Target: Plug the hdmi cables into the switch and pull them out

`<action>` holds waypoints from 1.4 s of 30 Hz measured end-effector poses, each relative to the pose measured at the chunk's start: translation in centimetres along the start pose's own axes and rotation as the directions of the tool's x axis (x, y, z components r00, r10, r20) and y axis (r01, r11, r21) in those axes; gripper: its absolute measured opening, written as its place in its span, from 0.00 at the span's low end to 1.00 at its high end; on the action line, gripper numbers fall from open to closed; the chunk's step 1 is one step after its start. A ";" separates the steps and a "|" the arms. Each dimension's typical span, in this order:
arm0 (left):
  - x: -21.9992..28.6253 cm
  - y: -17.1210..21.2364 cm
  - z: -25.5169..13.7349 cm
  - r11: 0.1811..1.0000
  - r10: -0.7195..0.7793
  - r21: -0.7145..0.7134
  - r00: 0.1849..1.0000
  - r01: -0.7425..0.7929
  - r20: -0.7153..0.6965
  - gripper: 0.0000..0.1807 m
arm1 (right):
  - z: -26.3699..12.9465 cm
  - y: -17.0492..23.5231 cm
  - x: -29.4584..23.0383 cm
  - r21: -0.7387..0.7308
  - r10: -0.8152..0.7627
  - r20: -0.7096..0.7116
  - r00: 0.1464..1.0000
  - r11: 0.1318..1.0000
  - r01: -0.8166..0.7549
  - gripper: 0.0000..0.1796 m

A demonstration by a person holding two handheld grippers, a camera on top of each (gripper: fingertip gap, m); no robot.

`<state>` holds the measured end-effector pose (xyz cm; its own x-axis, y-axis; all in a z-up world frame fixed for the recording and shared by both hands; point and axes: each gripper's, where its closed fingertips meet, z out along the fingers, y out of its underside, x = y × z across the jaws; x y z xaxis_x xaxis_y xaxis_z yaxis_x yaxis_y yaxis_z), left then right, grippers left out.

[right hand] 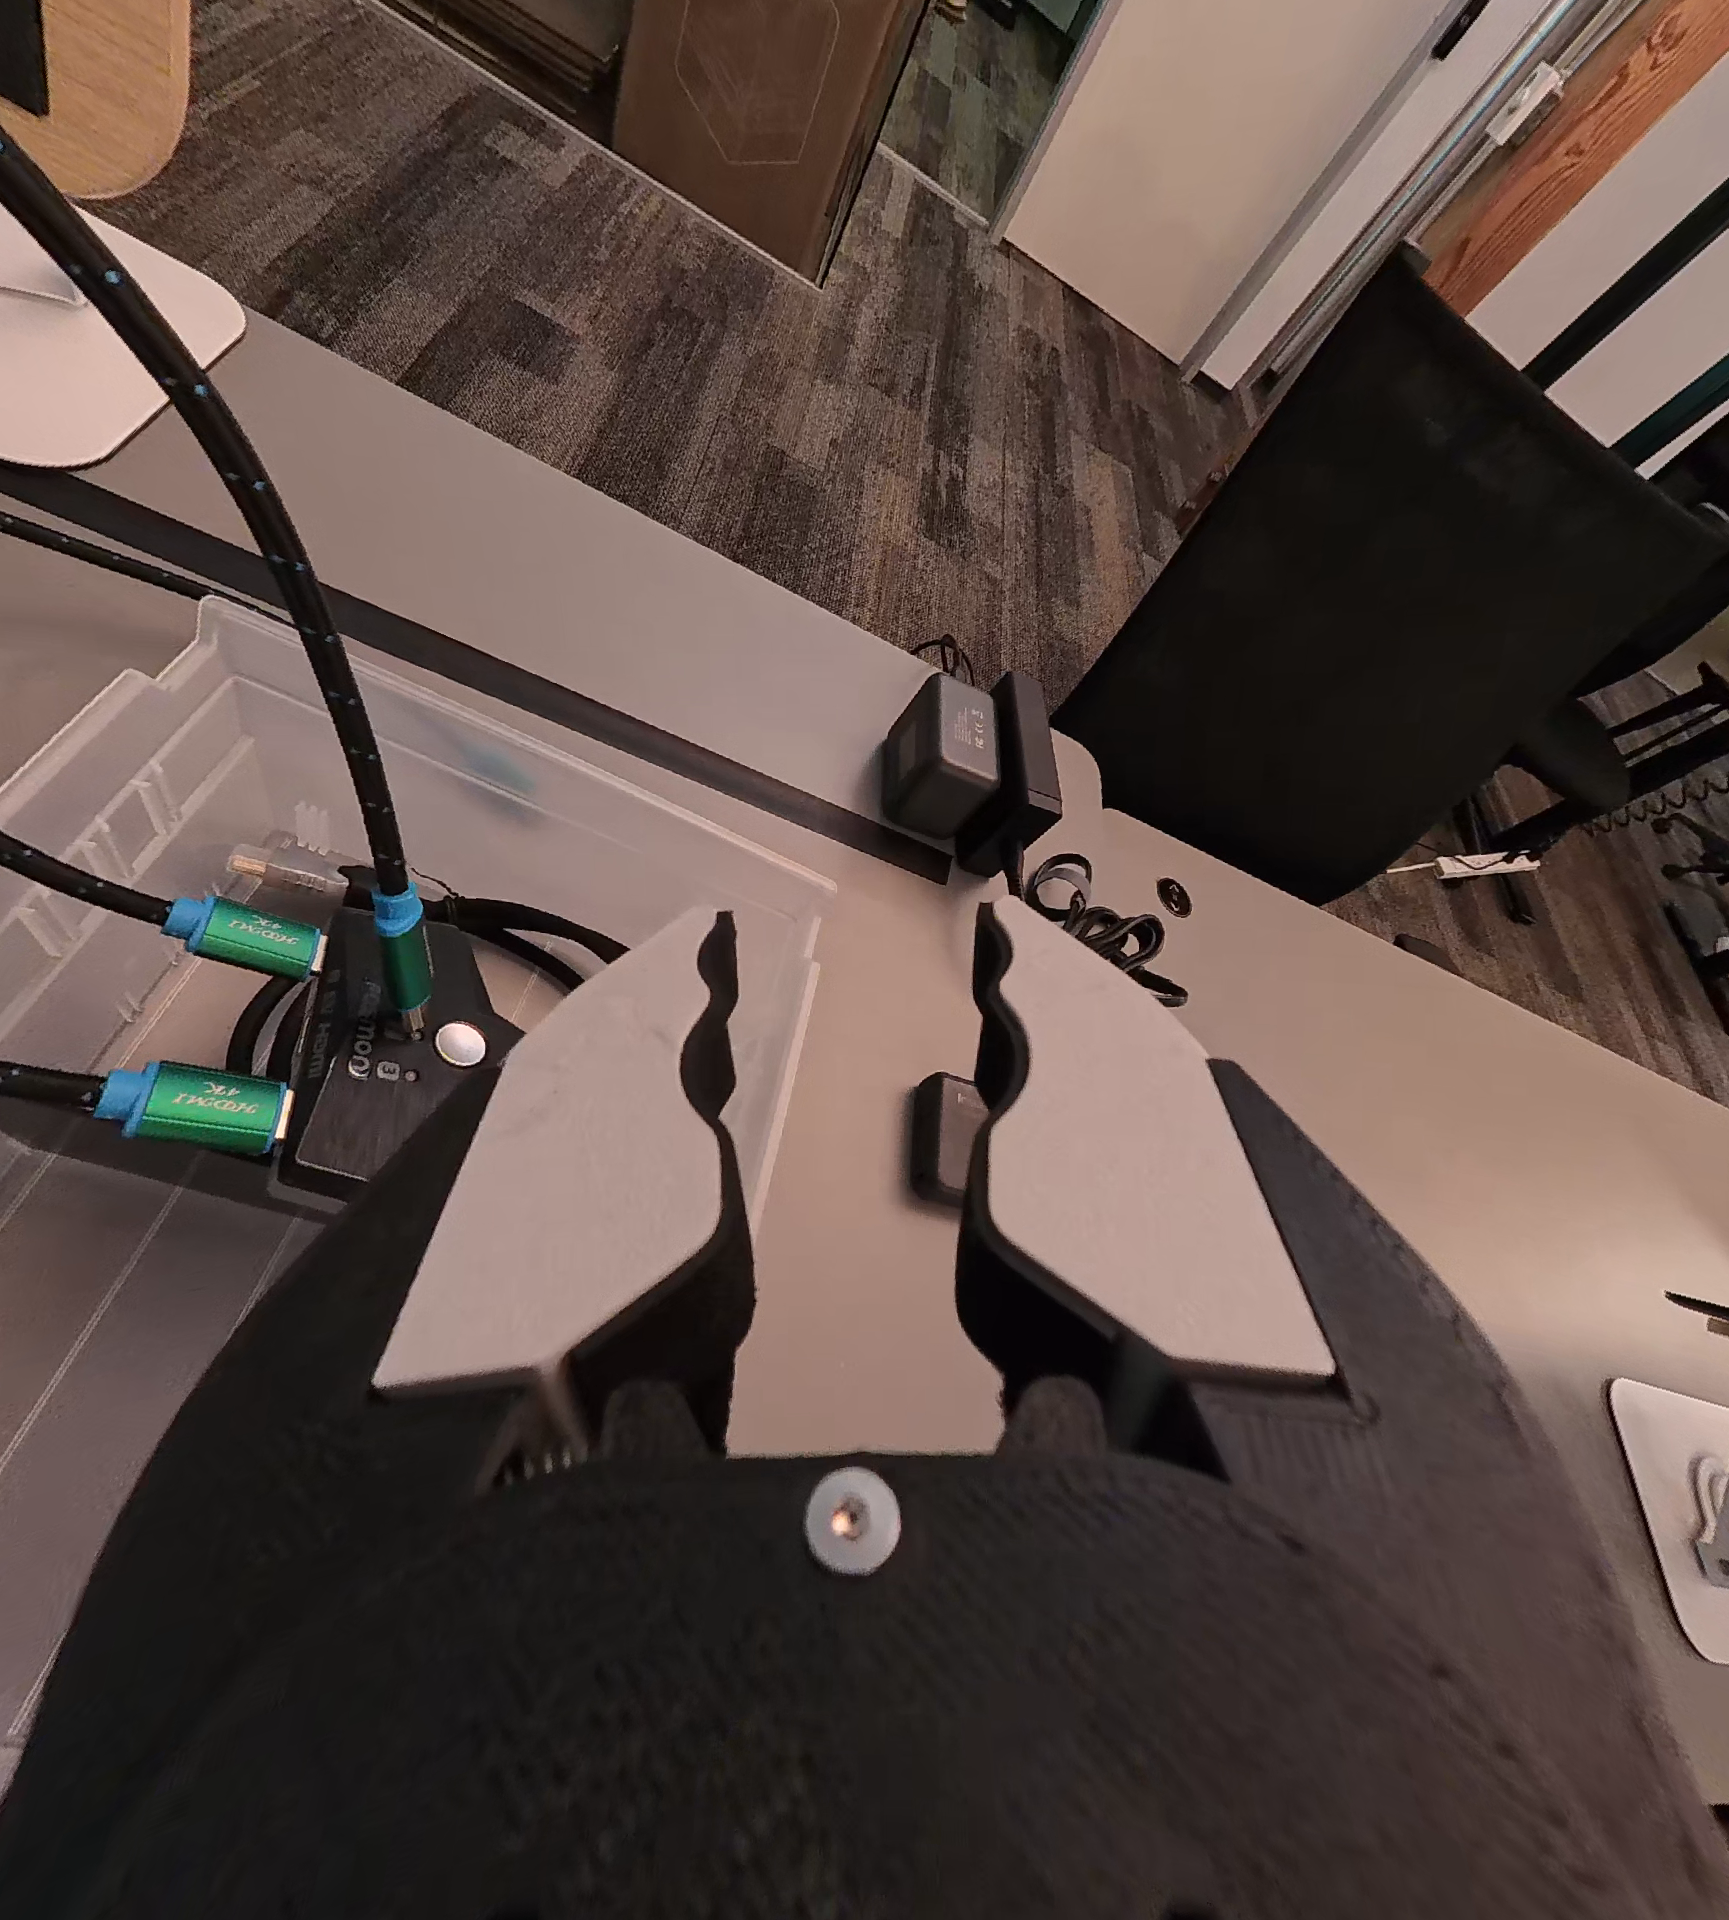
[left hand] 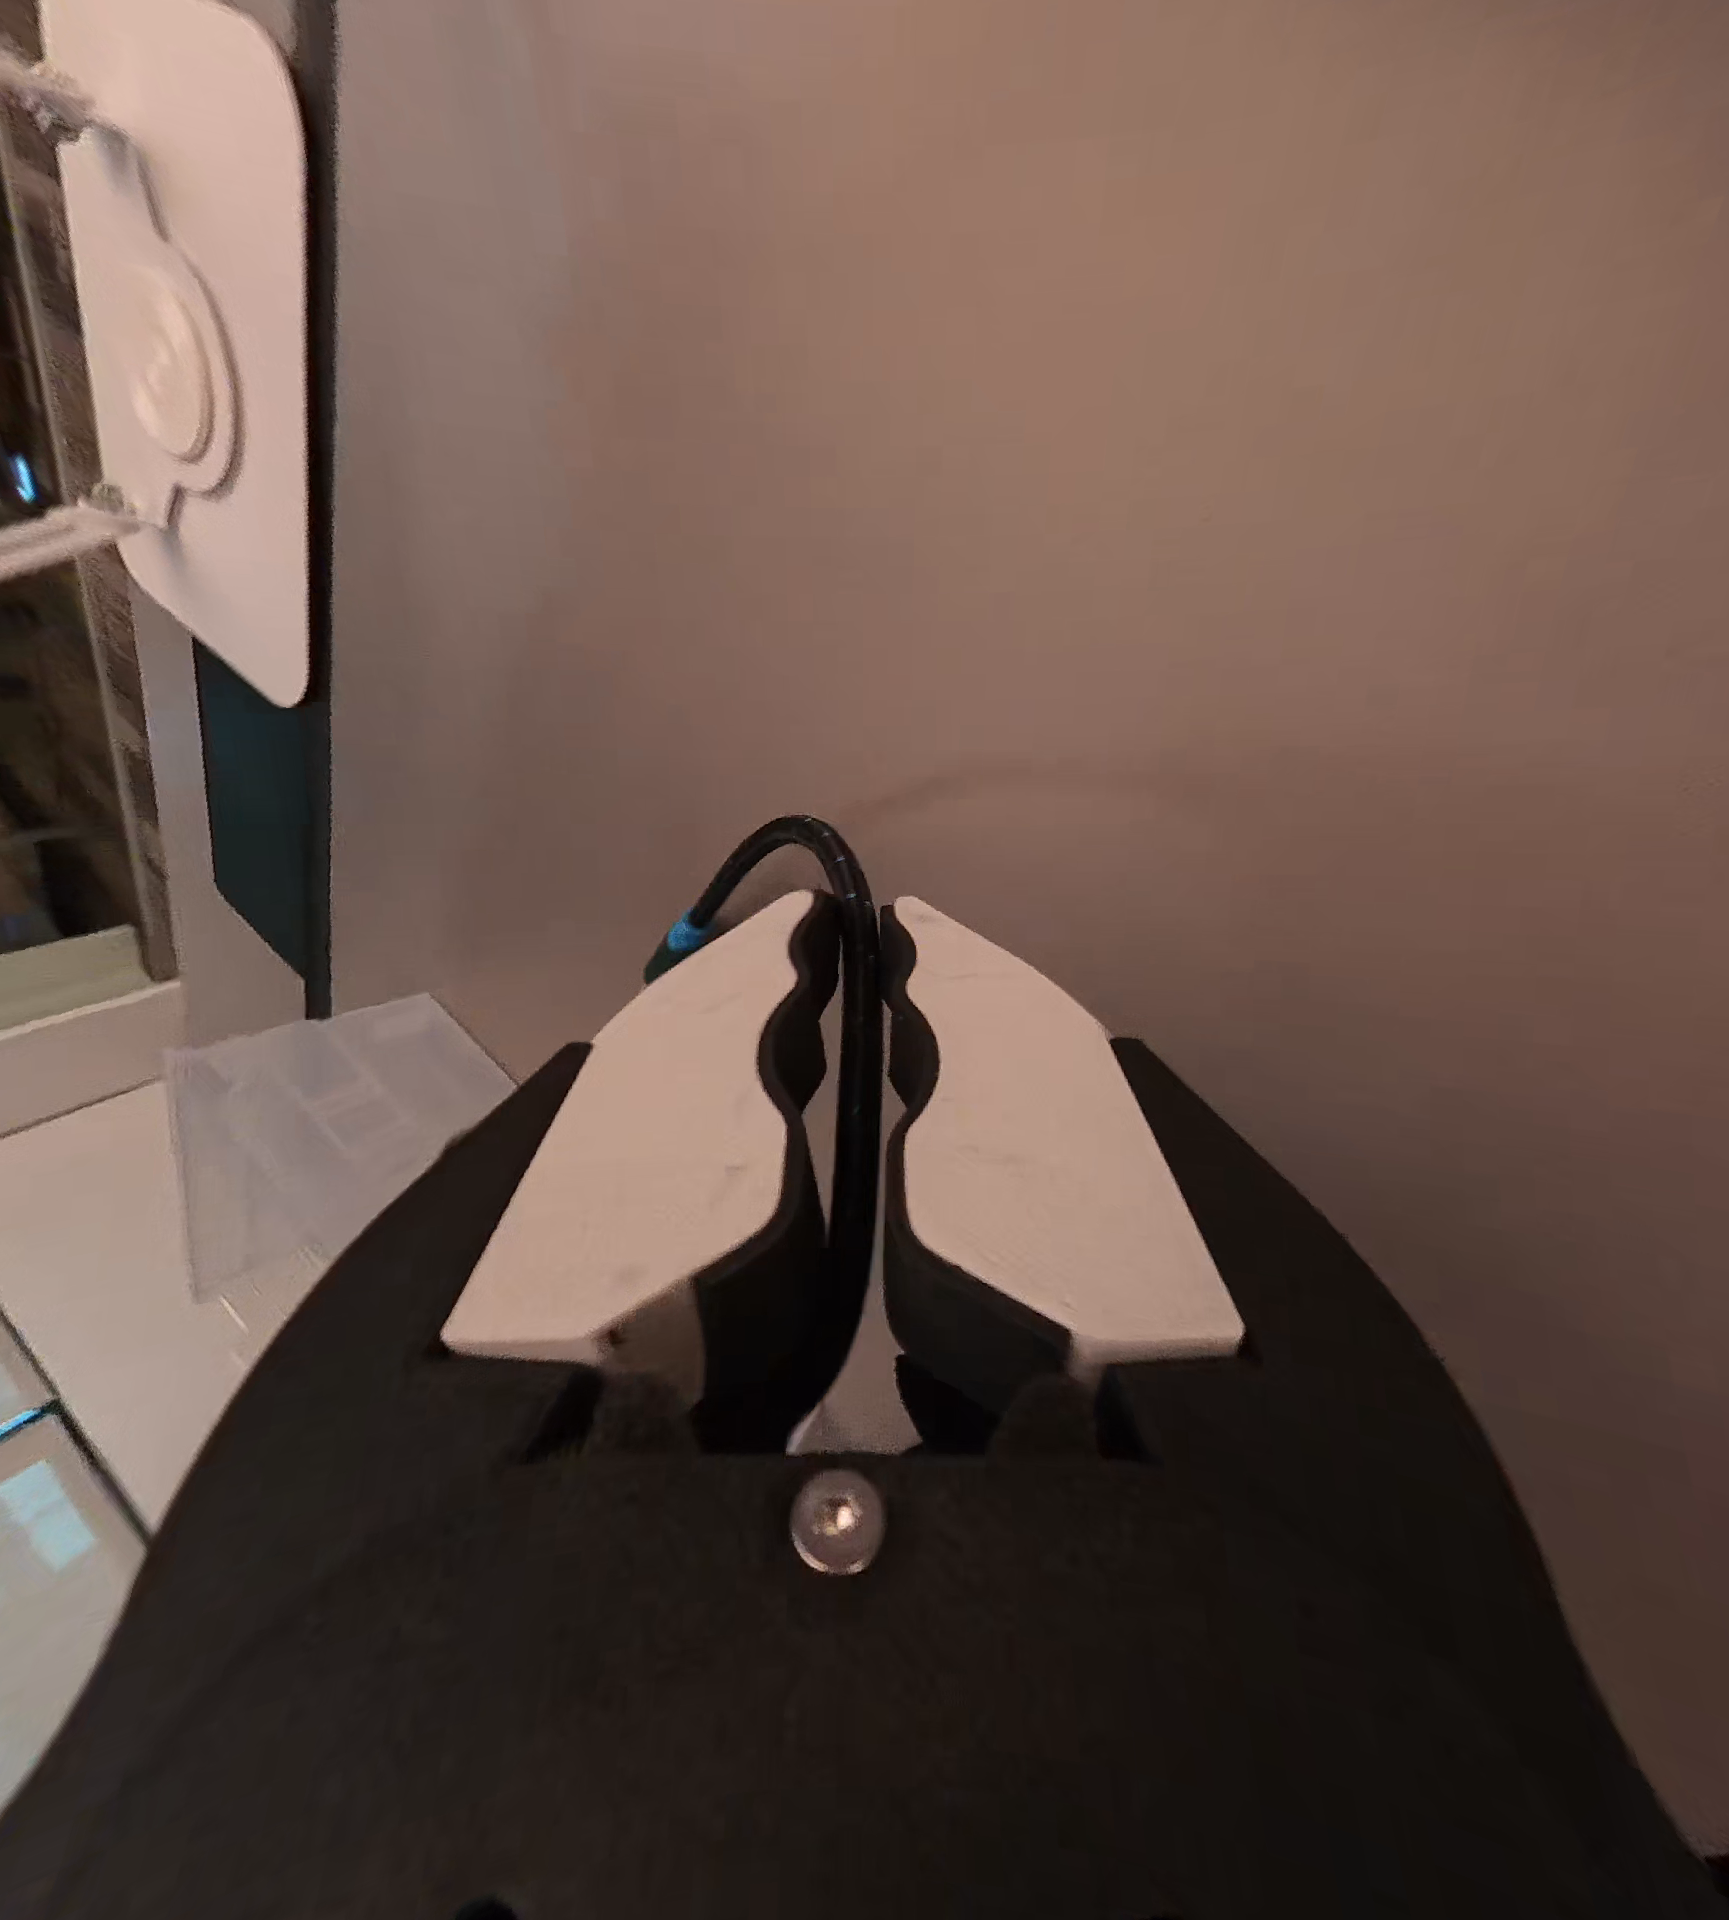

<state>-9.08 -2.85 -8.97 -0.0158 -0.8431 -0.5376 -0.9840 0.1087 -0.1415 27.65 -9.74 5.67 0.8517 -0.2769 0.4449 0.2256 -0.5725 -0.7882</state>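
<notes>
A: In the left wrist view, what sits mid-frame?

B: The left gripper, its white fingers pinched on a black braided HDMI cable. The cable arches over the left fingertip toward a blue collar; its plug is hidden behind the finger. A pale wall fills the right; at lower left lies a clear plastic piece, too blurred to identify.

A: And the right wrist view?

B: The right gripper hangs with its fingers spread apart, holding nothing. At left of frame, the black switch sits on a clear plastic container. Two green plugs enter its left side, and a third stands upright over it. The desk also carries a power adapter and a small black box.
</notes>
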 end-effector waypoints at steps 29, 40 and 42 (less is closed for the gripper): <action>-23.8 8.1 -10.7 0.534 -0.400 0.746 0.896 0.399 -0.193 0.34 | 0.8 1.5 0.2 -0.042 0.012 0.026 1.000 0.999 -0.011 0.25; -26.3 25.3 6.9 0.896 0.443 0.000 0.894 -0.444 0.062 0.28 | 1.9 3.4 1.1 -0.164 -0.035 -0.057 0.998 0.986 0.025 0.24; -26.4 27.1 9.0 0.796 0.601 -0.109 0.799 -0.596 0.022 0.30 | 2.0 3.3 1.2 -0.178 -0.054 -0.075 0.996 0.983 0.040 0.24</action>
<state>-33.74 27.08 -6.07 -0.6002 -0.5966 -0.5327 -0.7929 0.5315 0.2980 30.35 -10.40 2.76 0.8005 -0.3027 0.5172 0.1717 -0.7111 -0.6818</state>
